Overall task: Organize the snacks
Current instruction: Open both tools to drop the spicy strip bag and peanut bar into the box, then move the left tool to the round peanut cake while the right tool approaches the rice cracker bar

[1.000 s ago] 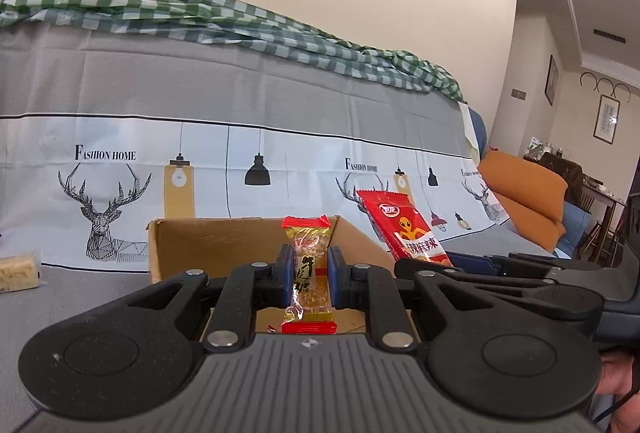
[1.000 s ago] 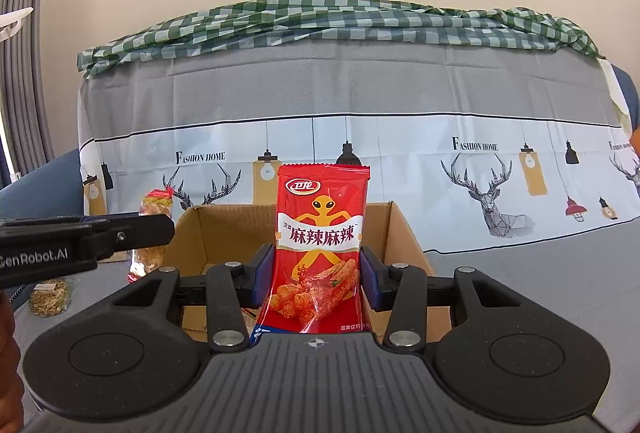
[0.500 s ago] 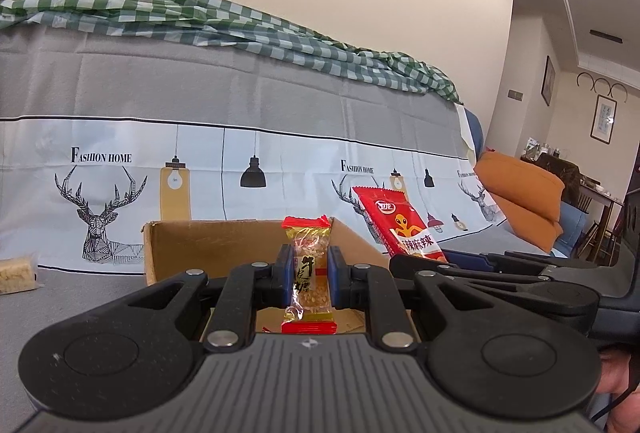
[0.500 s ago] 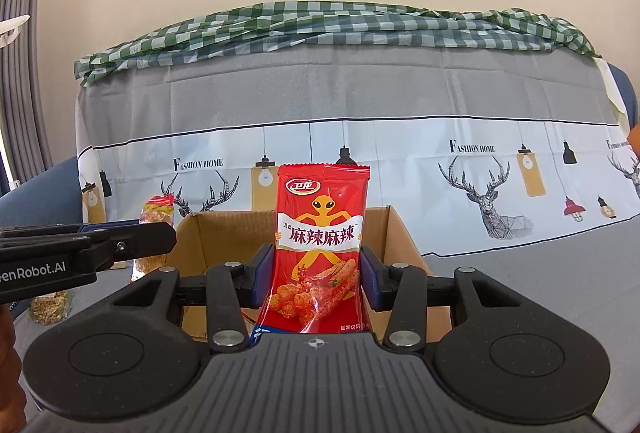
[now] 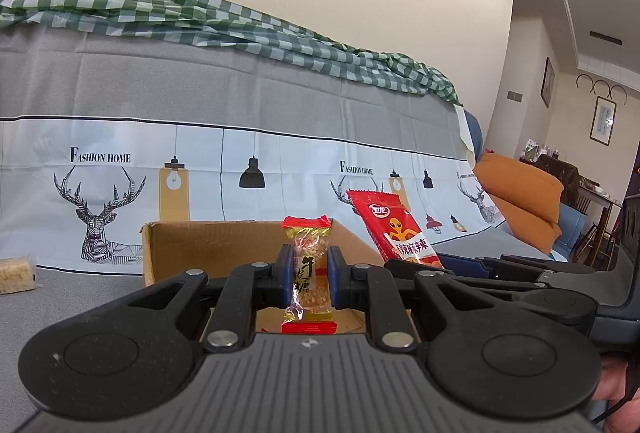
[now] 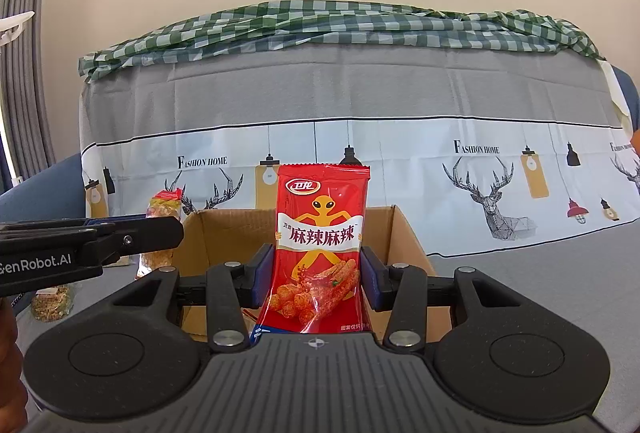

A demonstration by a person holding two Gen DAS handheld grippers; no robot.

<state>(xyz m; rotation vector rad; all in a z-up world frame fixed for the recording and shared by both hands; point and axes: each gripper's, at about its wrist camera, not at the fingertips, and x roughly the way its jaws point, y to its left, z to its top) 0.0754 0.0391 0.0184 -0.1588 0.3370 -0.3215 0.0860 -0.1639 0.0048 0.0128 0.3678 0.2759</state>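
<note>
pinching candy, hand-held gripper

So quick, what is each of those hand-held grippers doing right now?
Left hand-held gripper: closed on a small candy packet.
Right hand-held gripper: closed on a red snack packet.

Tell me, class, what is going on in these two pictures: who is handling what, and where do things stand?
A person is sorting snacks with a handheld gripper in each hand. The left gripper is shut on a small nougat candy, and the right gripper is clamped on a red spicy-strip packet. Both snacks are held upright in front of an open cardboard box, not yet dropped in. Another snack pack lies on the grey cloth off to the left.
</note>
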